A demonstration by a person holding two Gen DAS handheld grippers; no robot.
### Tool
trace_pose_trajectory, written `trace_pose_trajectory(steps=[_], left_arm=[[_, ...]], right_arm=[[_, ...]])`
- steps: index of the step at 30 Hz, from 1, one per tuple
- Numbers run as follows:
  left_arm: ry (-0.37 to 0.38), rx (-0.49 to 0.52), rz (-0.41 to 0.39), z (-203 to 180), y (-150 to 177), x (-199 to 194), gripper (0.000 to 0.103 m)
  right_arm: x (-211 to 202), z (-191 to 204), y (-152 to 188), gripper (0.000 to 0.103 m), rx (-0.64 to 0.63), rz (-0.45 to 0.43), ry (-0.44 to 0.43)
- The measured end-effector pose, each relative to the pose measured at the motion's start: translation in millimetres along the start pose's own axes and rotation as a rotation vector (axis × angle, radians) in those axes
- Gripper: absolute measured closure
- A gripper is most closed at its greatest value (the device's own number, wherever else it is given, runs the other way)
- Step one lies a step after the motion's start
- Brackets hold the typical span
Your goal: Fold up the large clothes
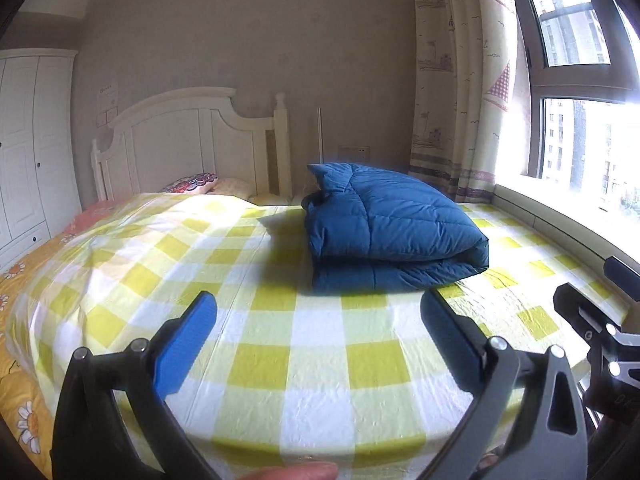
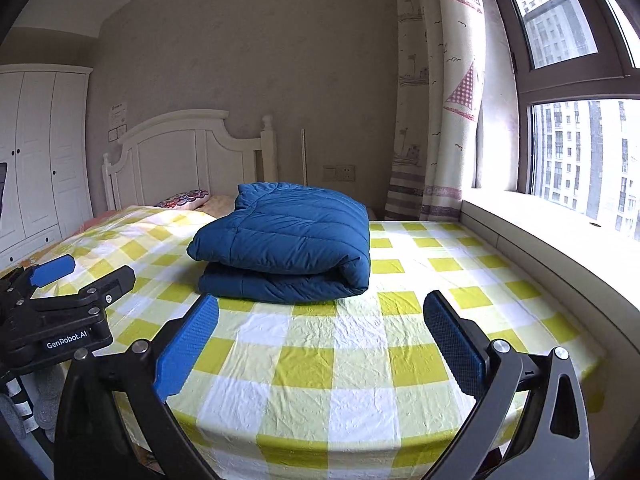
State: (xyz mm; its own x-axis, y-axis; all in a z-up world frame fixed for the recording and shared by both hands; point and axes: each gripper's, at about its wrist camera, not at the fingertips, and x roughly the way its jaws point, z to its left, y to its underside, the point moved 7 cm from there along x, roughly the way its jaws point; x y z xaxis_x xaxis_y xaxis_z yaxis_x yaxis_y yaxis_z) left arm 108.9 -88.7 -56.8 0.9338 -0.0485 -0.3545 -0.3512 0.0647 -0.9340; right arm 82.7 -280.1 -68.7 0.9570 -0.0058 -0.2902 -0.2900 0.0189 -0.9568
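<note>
On the yellow-and-white checked bedsheet (image 2: pixel 340 364), ahead of both grippers and well apart from their fingertips, a blue quilted puffer garment (image 2: pixel 288 244) is seen lying already doubled over into a thick bundle. Its rounded fold edge is turned toward the window side, and its long axis appears to run roughly away from the cameras, toward the white wooden headboard (image 2: pixel 180 152). From the left gripper (image 1: pixel 320 332) the bundle lies ahead and slightly to the right; from the right gripper (image 2: pixel 320 336) it lies ahead and slightly to the left (so it sits about between the two, with neither hand clearly nearer). Both pairs of jaws are spread wide, and nothing is held between the blue pads of either. The folding is judged to be finished or nearly so; any further move would call for a reach forward across bare sheet. The sheet is lightly wrinkled and drapes over the near bed edge. A patterned curtain (image 2: pixel 436 92) hangs beside the bright window (image 2: pixel 580 152), and a white wardrobe (image 2: pixel 36 152) stands at the left.
</note>
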Motion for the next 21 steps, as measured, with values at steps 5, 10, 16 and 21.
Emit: trace_pose_trajectory(steps=[5, 10, 16, 21], left_arm=[[0.011, -0.013, 0.005, 1, 7, -2, 0.002], [0.007, -0.017, 0.012, 4, 9, 0, 0.002], [0.009, -0.009, 0.018, 2, 12, 1, 0.002], [0.008, -0.007, 0.019, 1, 14, 1, 0.002]], right_arm=[[-8, 5, 3, 0.004, -0.005, -0.011, 0.008], [-8, 7, 6, 0.005, -0.006, -0.002, 0.007], [-7, 4, 10, 0.004, 0.003, 0.007, 0.013], [-9, 3, 10, 0.004, 0.01, 0.009, 0.014]])
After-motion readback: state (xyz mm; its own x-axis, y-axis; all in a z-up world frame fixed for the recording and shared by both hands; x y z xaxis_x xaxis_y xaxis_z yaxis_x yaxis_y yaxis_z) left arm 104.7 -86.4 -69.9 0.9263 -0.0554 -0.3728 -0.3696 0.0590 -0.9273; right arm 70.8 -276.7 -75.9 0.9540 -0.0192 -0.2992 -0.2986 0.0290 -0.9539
